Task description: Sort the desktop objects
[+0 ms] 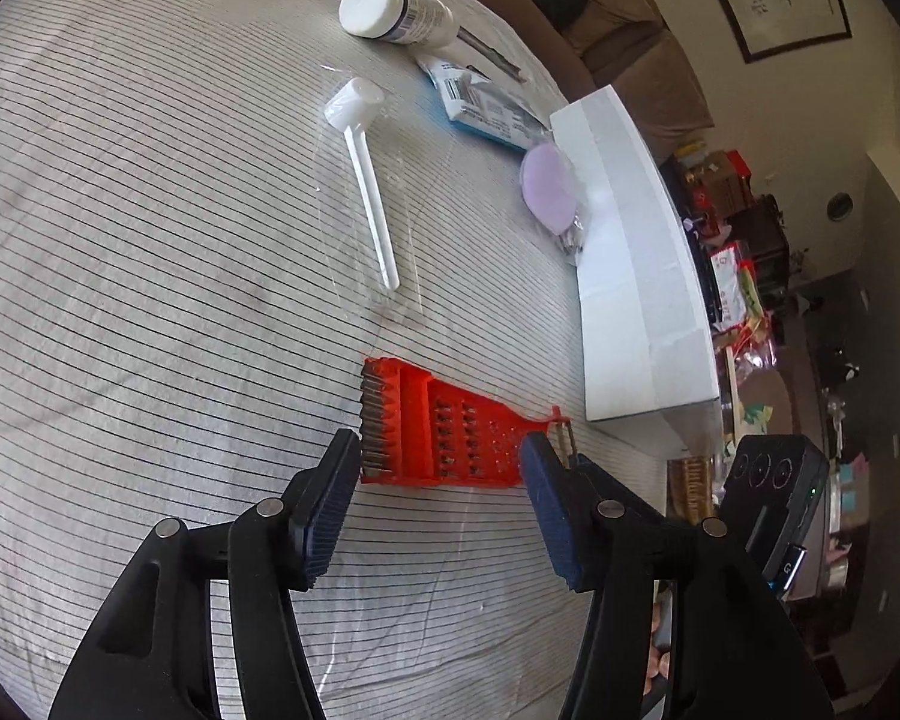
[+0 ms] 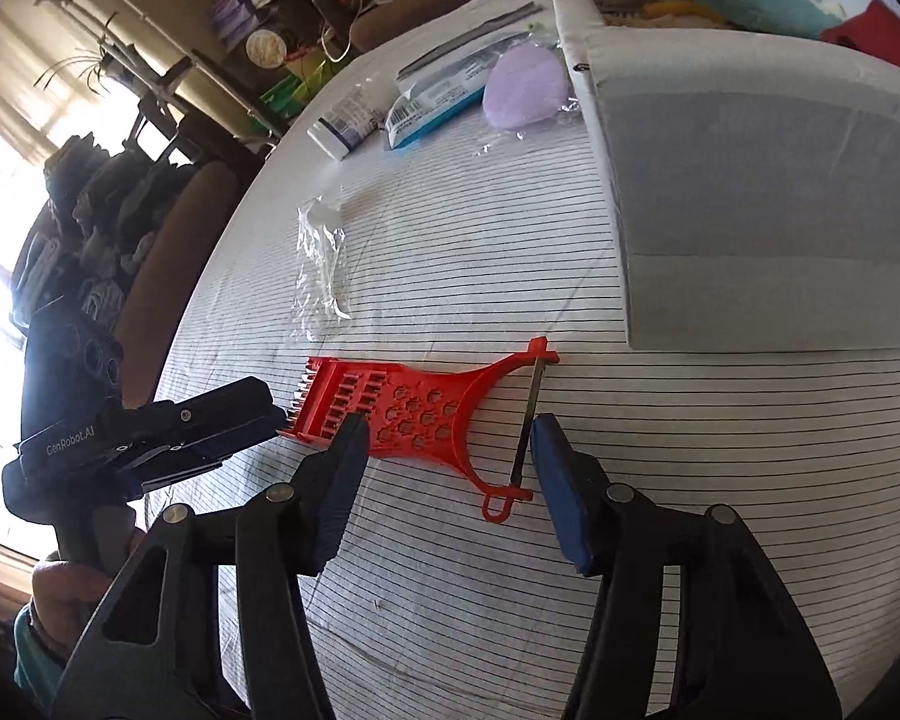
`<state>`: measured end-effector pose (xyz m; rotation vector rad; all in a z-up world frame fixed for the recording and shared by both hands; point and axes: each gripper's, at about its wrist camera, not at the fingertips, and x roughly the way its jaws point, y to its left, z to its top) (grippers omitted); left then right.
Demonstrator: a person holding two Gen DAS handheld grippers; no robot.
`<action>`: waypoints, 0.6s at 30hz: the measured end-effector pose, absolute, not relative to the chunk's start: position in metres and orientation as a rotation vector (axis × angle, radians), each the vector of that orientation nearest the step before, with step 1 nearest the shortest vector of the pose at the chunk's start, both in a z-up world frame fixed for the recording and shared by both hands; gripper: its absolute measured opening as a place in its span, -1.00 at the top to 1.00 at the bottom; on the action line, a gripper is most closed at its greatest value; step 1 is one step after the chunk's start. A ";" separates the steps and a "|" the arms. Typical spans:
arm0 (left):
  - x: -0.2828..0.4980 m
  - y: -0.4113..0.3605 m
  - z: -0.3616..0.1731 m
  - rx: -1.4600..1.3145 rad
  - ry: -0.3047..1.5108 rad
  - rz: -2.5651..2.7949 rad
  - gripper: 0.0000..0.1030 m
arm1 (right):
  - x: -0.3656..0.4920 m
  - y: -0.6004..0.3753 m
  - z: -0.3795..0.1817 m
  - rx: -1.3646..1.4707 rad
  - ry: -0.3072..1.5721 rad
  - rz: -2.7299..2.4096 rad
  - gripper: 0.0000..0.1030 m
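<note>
A red plastic grater [image 1: 444, 438] with a peeler blade lies flat on the striped tablecloth [image 1: 150, 240]. My left gripper [image 1: 441, 450] is open, its tips low at the grater's toothed end and narrow end, and the pads do not press on it. In the right wrist view the same grater [image 2: 426, 414] lies between the tips of my right gripper [image 2: 450, 432], which is open, one finger over the body and the other just beside the blade. The left gripper [image 2: 264, 414] comes in from the left there, held in a person's hand.
A white box [image 1: 636, 258] with sorted items stands at the right edge of the table. Beyond the grater lie a wrapped white long-handled tool [image 1: 366, 180], a white bottle [image 1: 390, 9], a blue and white packet [image 1: 480, 102] and a lilac puff [image 1: 549, 186].
</note>
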<state>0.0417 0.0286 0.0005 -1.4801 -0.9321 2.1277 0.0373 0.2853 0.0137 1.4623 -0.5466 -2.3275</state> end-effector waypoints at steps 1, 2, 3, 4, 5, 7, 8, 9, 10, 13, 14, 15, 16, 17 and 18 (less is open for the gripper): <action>0.045 0.030 0.004 -1.478 -0.928 2.119 -0.10 | 0.039 0.286 0.015 1.464 -0.548 -2.320 -0.04; 0.048 0.031 0.007 -1.476 -0.918 2.110 -0.10 | 0.042 0.286 0.017 1.471 -0.537 -2.314 -0.04; 0.052 0.033 0.011 -1.471 -0.904 2.104 -0.10 | 0.046 0.286 0.018 1.480 -0.518 -2.308 -0.05; 0.056 0.035 0.015 -1.467 -0.887 2.101 -0.10 | 0.051 0.287 0.019 1.485 -0.506 -2.299 -0.06; 0.059 0.037 0.018 -1.464 -0.876 2.098 -0.10 | 0.057 0.287 0.019 1.491 -0.498 -2.292 -0.06; 0.064 0.038 0.024 -1.455 -0.883 2.081 -0.10 | 0.069 0.289 0.018 1.503 -0.485 -2.268 -0.06; 0.066 0.039 0.027 -1.448 -0.889 2.073 -0.10 | 0.075 0.289 0.017 1.511 -0.474 -2.260 -0.06; 0.067 0.040 0.030 -1.444 -0.896 2.064 -0.10 | 0.080 0.289 0.016 1.516 -0.463 -2.252 -0.06; 0.067 0.042 0.033 -1.440 -0.900 2.057 -0.10 | 0.085 0.290 0.016 1.517 -0.453 -2.248 -0.06; 0.068 0.052 0.044 -1.429 -0.879 2.052 -0.10 | 0.096 0.291 0.018 1.519 -0.411 -2.244 -0.15; 0.069 0.056 0.048 -1.427 -0.871 2.052 -0.10 | 0.099 0.290 0.019 1.515 -0.392 -2.246 -0.23; 0.069 0.060 0.051 -1.424 -0.863 2.047 -0.10 | 0.102 0.289 0.021 1.508 -0.364 -2.256 -0.30; 0.070 0.065 0.055 -1.421 -0.850 2.043 -0.10 | 0.104 0.288 0.023 1.503 -0.324 -2.280 -0.32; 0.071 0.071 0.058 -1.421 -0.832 2.043 -0.10 | 0.107 0.287 0.025 1.494 -0.272 -2.316 -0.34; 0.072 0.075 0.061 -1.424 -0.810 2.047 -0.10 | 0.110 0.286 0.028 1.483 -0.207 -2.358 -0.34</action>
